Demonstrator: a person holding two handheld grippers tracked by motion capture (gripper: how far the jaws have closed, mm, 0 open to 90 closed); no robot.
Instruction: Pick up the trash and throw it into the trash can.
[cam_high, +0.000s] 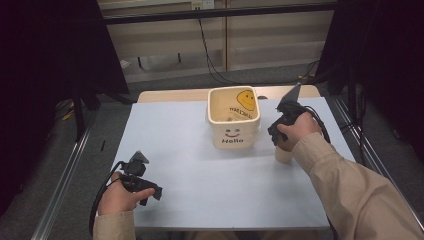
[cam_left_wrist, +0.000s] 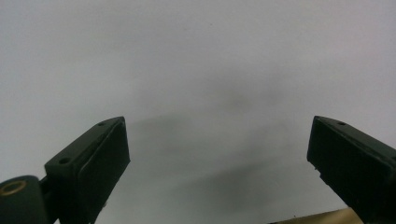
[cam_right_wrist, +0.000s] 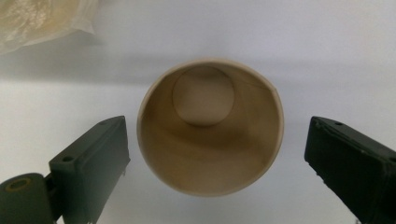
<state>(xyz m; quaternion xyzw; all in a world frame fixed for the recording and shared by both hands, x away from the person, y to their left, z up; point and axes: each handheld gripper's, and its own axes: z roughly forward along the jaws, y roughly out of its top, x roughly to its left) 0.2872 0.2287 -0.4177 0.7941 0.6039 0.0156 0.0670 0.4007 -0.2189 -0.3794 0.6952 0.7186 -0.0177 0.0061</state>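
Note:
A tan paper cup (cam_right_wrist: 210, 126) stands upright on the pale table mat, and I look straight down into its empty mouth. My right gripper (cam_right_wrist: 215, 126) is open above it, one jaw on each side of the rim, neither touching. In the high view the cup (cam_high: 283, 155) sits just right of a cream square tub (cam_high: 234, 120), with the right gripper (cam_high: 278, 139) pointing down over it. My left gripper (cam_high: 150, 194) rests low at the front left. It is open (cam_left_wrist: 217, 126) over bare mat with nothing between the jaws.
The cream tub has a smiley face and "Hello" on its front, and its corner (cam_right_wrist: 42, 18) shows at the upper left of the right gripper view. Metal rails (cam_high: 65, 180) run along both table sides. A cable (cam_high: 102, 192) trails from the left gripper.

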